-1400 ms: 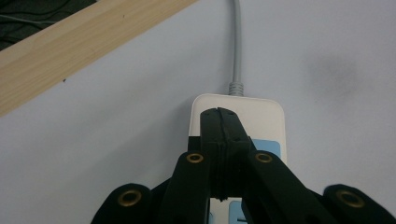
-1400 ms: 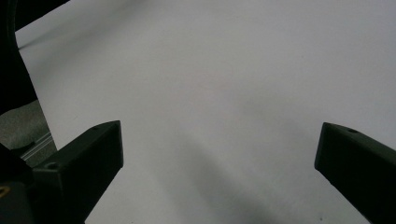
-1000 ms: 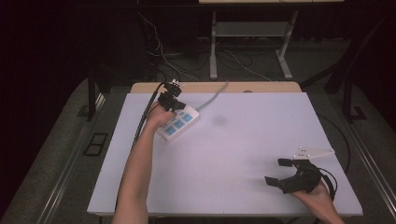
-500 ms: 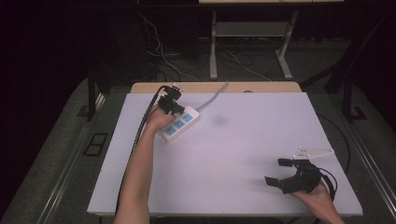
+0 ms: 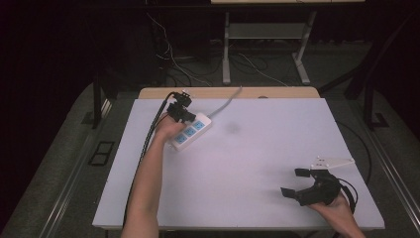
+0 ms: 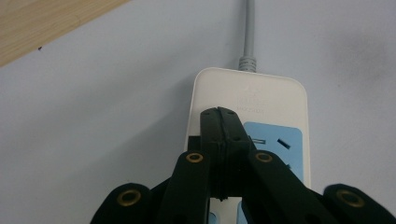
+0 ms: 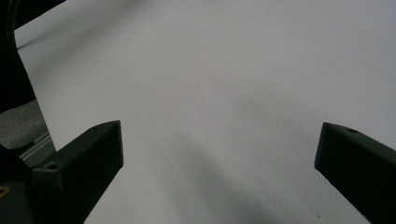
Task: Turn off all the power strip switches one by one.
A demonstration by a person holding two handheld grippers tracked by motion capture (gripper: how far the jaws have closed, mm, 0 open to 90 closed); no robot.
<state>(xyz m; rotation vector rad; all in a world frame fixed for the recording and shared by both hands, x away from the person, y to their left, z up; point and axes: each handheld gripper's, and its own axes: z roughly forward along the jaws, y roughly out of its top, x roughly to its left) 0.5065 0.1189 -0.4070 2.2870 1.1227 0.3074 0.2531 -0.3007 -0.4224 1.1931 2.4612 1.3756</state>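
Power strip (image 6: pixel 250 112) under left gripper (image 6: pixel 219 116) with jaws pressed together, right gripper (image 5: pixel 297 183) jaws wide above bare table (image 5: pixel 257 158).

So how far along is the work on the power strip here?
Done: the left gripper has reached the power strip at the table's far left, jaws shut, tips over its switch end. In hand: apparently pressing there; contact can't be confirmed. Left: drawing away. The right gripper rests open, near right.
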